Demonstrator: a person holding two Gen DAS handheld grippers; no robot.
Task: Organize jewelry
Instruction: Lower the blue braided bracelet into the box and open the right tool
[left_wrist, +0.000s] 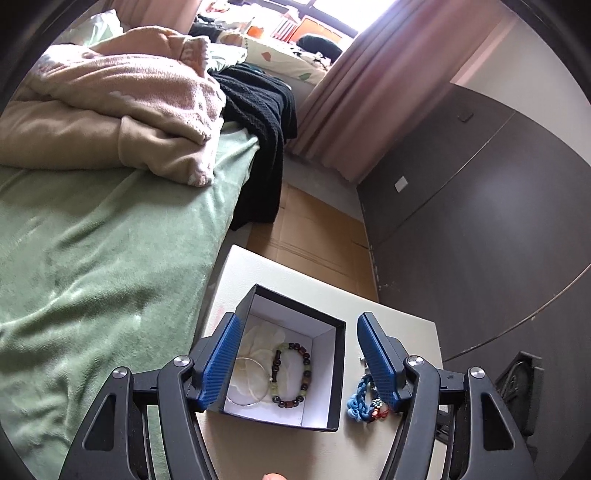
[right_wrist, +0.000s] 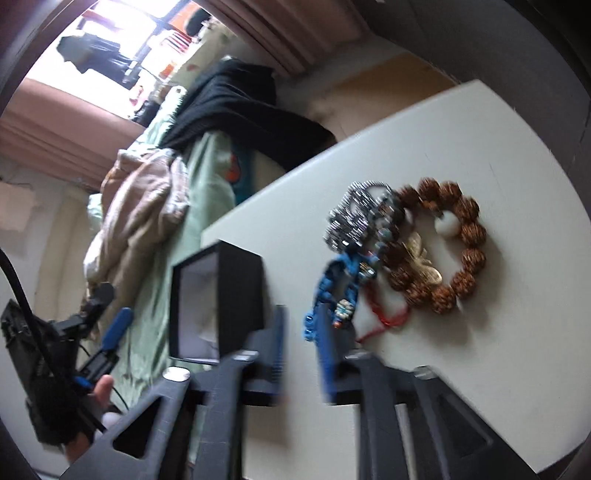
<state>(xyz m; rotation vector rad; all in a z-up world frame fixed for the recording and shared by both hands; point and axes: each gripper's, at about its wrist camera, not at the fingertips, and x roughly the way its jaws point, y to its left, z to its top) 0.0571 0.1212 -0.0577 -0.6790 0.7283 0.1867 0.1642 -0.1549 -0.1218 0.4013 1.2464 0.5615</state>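
On the white table (left_wrist: 399, 314) beside the bed (left_wrist: 92, 266) we see a small black box (left_wrist: 334, 373) standing open, its inside lined in white. Two pieces already lie in it: a thin silver bangle (left_wrist: 251, 402) toward the left wall and, just beside it, a beaded bracelet (left_wrist: 293, 373) of dark and pale green beads, the two rings touching or nearly so. Our left gripper (left_wrist: 300, 360) hangs over the box with its blue pads spread wide, one pad over the box's left wall and the other out past its right wall, and nothing is clamped between them. Just right of the box, on the bare table, lies a blue braided cord bracelet (left_wrist: 357, 400), partly hidden behind the right pad. From the right wrist view, which is blurred, our right gripper (right_wrist: 301, 339) has its fingers a little apart, holding nothing, with one tip at the lower end of that blue cord bracelet (right_wrist: 341, 269); whether it touches we cannot tell. Beyond it lie a silvery chain piece (right_wrist: 352, 218), a red cord (right_wrist: 384, 321) and a big ring of brown wooden beads (right_wrist: 469, 236) with one white bead, all bunched close together. At the left edge of that view a hand (right_wrist: 99, 397) grips the other tool.
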